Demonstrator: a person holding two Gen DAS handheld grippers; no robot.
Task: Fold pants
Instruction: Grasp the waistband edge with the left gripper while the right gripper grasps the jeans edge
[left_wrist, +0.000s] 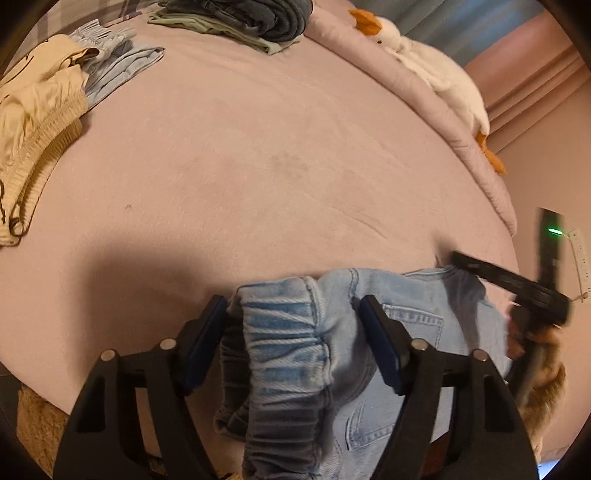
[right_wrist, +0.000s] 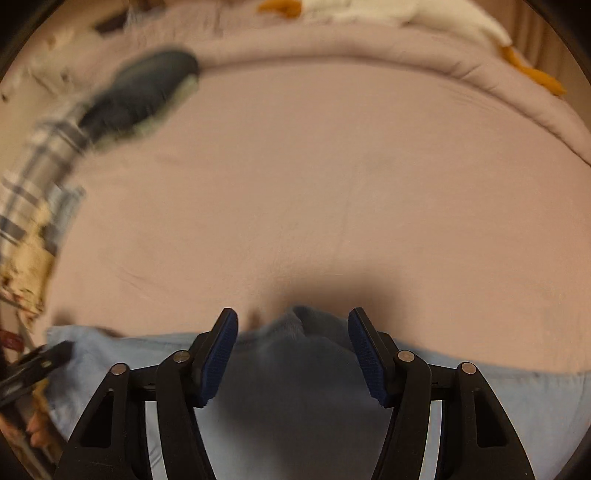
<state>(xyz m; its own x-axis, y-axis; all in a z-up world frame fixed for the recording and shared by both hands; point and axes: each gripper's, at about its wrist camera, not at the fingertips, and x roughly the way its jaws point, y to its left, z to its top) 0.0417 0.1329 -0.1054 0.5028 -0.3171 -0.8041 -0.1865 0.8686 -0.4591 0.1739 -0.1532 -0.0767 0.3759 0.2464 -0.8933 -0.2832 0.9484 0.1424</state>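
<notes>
**Jeans bunched at near bed edge**

Light-blue jeans lay on the pink bedsheet, waistband between the left gripper's spread fingers. Right gripper also gaped over denim; contact unclear, view blurred.

A pink bed carries light jeans, folded clothes, cream shorts and a plush goose.

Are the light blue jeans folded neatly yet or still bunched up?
Bunched up: the jeans sit crumpled at the bed edge, elastic waistband humped between the open left tongs.
</notes>
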